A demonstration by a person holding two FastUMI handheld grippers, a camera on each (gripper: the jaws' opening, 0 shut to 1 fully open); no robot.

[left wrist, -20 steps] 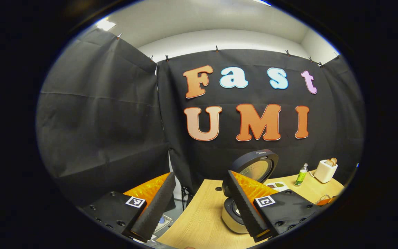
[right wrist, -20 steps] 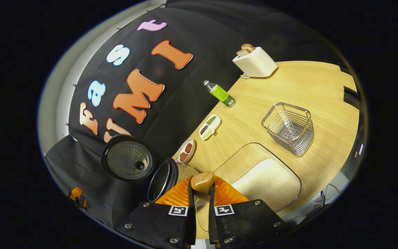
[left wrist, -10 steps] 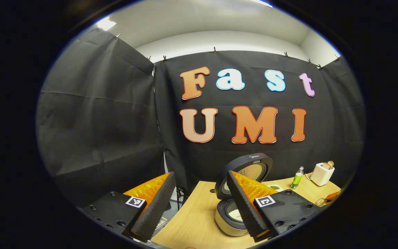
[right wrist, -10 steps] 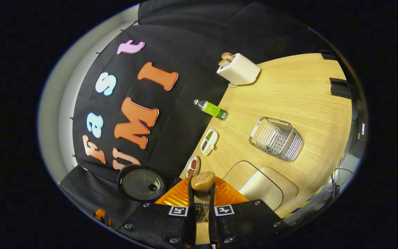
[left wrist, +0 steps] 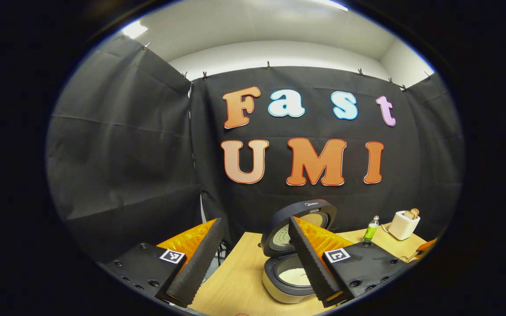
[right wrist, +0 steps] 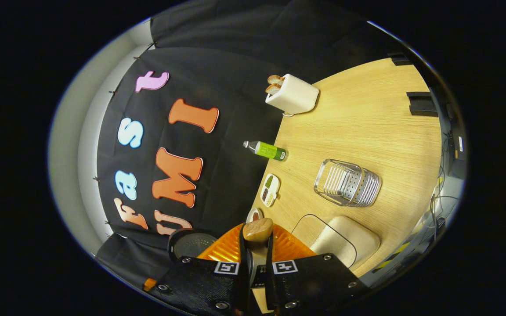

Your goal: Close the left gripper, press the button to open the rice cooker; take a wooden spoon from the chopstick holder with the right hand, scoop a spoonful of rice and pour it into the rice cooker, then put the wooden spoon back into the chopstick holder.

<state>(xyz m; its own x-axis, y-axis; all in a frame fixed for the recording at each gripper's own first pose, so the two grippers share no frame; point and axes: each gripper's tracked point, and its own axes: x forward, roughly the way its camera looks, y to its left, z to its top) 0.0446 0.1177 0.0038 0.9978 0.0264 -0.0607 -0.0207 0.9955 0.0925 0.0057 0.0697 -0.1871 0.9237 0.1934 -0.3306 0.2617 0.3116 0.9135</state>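
In the left gripper view, the rice cooker (left wrist: 279, 287) stands open on the table, its dark lid (left wrist: 299, 219) raised and white rice (left wrist: 293, 276) in the pot. My left gripper (left wrist: 254, 224) is open and empty, hanging in front of and above the cooker. In the right gripper view, my right gripper (right wrist: 256, 235) is shut on the wooden spoon (right wrist: 257, 230), whose rounded wooden end pokes out between the fingers. The wire chopstick holder (right wrist: 347, 183) stands on the table ahead. The clear rice box (right wrist: 338, 239) lies just beyond the right finger. The cooker lid (right wrist: 190, 242) shows at lower left.
A white toaster (right wrist: 291, 93) with bread, a green bottle (right wrist: 265, 150) and a small divided dish (right wrist: 269, 190) line the table's back edge by the black cloth. A second small dish (right wrist: 254, 214) peeks out above the spoon. A black block (right wrist: 422, 104) lies at the far right.
The right gripper has swung away from the cooker with the spoon still held; the lid has slid to the lower left. In the left gripper view, more of the cooker now shows, with rice in the pot.
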